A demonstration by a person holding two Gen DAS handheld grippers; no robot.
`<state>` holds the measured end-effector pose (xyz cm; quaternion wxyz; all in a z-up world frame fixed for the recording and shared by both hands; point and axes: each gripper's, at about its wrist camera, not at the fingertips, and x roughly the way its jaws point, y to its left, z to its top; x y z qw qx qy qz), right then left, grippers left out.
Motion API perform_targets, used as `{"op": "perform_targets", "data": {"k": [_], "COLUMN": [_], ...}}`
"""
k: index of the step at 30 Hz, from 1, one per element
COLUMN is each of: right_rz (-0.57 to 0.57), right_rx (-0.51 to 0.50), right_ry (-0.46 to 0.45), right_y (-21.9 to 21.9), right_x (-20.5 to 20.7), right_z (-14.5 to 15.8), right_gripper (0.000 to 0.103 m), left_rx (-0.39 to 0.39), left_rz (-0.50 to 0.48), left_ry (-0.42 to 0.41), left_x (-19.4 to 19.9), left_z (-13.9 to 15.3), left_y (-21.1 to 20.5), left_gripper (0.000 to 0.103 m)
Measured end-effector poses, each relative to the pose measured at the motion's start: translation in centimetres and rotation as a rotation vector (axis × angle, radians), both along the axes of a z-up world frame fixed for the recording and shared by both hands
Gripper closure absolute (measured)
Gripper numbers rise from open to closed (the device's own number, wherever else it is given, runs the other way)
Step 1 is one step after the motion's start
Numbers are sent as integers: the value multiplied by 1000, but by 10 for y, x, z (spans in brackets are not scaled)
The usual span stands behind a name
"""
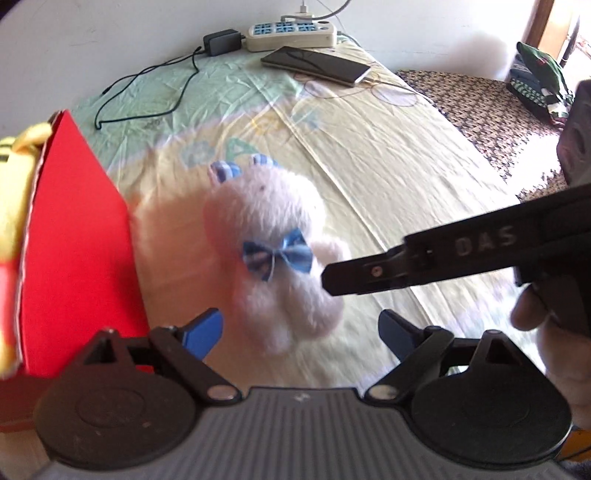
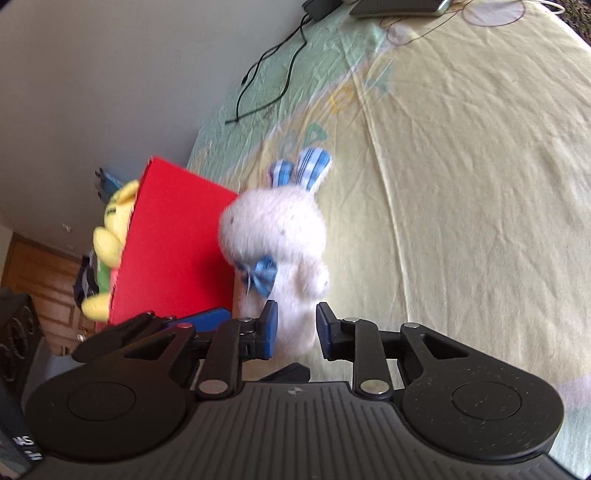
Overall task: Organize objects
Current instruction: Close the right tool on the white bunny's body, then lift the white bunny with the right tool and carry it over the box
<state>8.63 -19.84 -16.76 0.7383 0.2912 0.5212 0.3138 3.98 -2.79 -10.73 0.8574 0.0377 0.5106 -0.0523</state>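
Currently: right gripper (image 2: pixel 295 328) is pinching bunny (image 2: pixel 280 236) by its lower body, beside red box (image 2: pixel 173 251); left gripper (image 1: pixel 301 332) is gaping wide, empty, over bed (image 1: pixel 388 177).

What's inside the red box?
A yellow plush toy pokes over the rim of the red box, with something green beside it. The box wall hides everything lower down, so any other contents cannot be seen.

Bed (image 1: pixel 388 177), pale yellow-green sheet. I note red box (image 1: pixel 81 236) standing on it; beyond the box, near the wall: black charger (image 1: pixel 221 42), power strip (image 1: pixel 291 35), phone (image 1: pixel 317 64).
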Motion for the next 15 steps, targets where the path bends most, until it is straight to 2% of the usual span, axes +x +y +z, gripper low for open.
{"op": "perform_targets", "data": {"k": [5,7,9,10,11,15], "right_rz": [-12,-3,13,20,29,65], "right_rx": [27,18,22,35,42,44], "right_ry": [7,-2,5,9,4,-18], "right_y": [15,24,32,36,39,50], "right_x": [19,23,28,30,32,34], "right_z": [-3,-5,-9,-11,-11,-11], "right_gripper": [67,65,62,62,61,57], "left_rx": [20,24,-9,-19,-16,-2], "left_rz": [38,58,79,90,99,100], "left_ry": [-17,-4,32,44,46,39], "left_x": [24,34,42,45,47,48], "left_z": [-4,-11,-20,-23,-26,-27], "left_y": [5,8,15,17,19,20], "left_gripper": [10,13,14,21,22,22]}}
